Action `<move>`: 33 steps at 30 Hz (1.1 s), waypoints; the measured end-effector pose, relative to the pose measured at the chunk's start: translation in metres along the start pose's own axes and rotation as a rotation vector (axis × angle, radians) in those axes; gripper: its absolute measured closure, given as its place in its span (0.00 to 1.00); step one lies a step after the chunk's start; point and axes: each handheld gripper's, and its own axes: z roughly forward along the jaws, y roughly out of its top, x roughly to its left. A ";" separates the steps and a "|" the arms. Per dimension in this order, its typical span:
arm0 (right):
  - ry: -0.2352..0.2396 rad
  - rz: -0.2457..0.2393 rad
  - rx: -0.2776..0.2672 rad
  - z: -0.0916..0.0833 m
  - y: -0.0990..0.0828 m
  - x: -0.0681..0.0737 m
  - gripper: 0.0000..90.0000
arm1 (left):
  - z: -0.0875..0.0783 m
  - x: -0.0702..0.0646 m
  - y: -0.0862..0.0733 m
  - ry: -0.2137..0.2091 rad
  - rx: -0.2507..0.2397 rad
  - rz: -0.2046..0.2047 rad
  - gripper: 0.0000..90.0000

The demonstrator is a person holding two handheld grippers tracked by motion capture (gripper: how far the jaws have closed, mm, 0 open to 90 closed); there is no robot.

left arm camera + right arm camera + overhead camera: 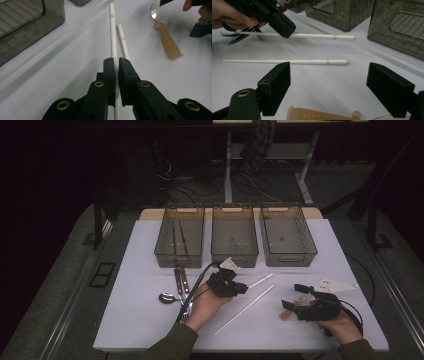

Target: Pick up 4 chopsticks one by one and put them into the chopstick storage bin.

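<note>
Left gripper (116,63) jaws clamp a white chopstick (113,32) at frame centre, lifted off the table (150,320). Right gripper (327,87) jaws stand wide apart over a tan spoon (322,116), lower right, not touching it. Second chopstick (287,61) lies between them. Open table surrounds both. Left bin (162,251) at top holds dark sticks; the other two bins' contents cannot be told.

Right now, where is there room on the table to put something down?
Bare patches: the table's left strip beside the left bin, and the right strip beside the right bin. It is crowded in the middle front, around the cutlery, chopsticks and both grippers.
</note>
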 end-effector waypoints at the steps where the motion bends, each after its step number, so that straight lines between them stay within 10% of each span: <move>1: 0.000 0.002 0.000 0.000 0.000 0.000 0.21 | -0.001 0.000 0.000 0.001 0.000 0.002 0.94; 23: 0.001 0.000 0.001 0.001 0.000 0.001 0.21 | -0.032 0.005 0.001 -0.029 -0.016 0.074 0.94; 33: 0.001 -0.002 0.003 0.001 0.000 0.001 0.21 | -0.062 0.020 -0.001 0.024 -0.039 0.066 0.94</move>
